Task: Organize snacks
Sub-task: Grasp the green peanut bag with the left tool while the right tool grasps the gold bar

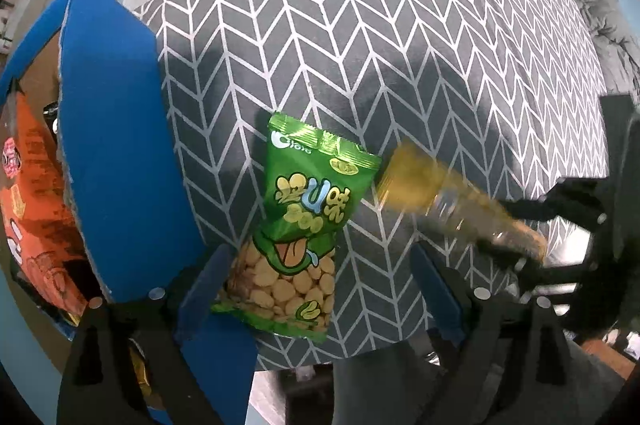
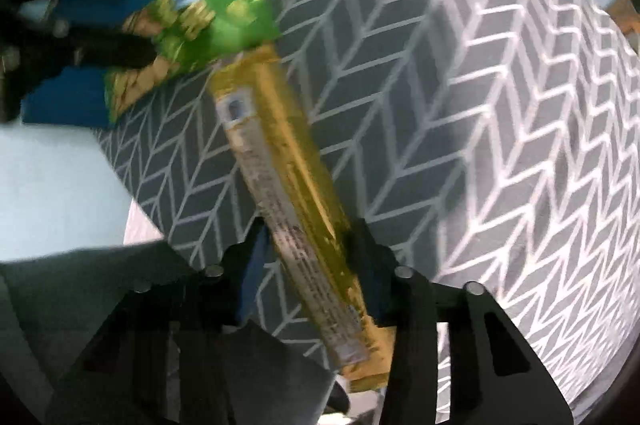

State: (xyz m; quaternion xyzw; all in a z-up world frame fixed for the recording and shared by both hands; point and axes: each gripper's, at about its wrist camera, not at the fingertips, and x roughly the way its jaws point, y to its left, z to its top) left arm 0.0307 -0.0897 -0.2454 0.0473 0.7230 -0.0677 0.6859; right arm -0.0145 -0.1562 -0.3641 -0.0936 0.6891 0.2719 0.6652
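Gripped low in the right claw (image 2: 308, 265), a long yellow packet (image 2: 280, 161) slants up the right wrist view, the pads closed against its sides and its far end just beside the green bag (image 2: 224, 21). That bag of round biscuits lies flat on the chevron-patterned tabletop (image 1: 400, 45), its lower end between the wide-spread fingers of the left claw (image 1: 316, 281), which has hold of nothing. Left of it stands a blue box (image 1: 108, 129), and an orange packet (image 1: 32, 209) shows inside its opening, so one snack at least seems already stowed; the green bag and the yellow packet are still outside, and I judge the sorting somewhere past its start but well short of finished. Only the left view shows the box's inside, the bag's printing and the clutter beyond the tabletop's far edge. Only the right view shows the pads' hold on the yellow packet and its label, though blur softens everything there.
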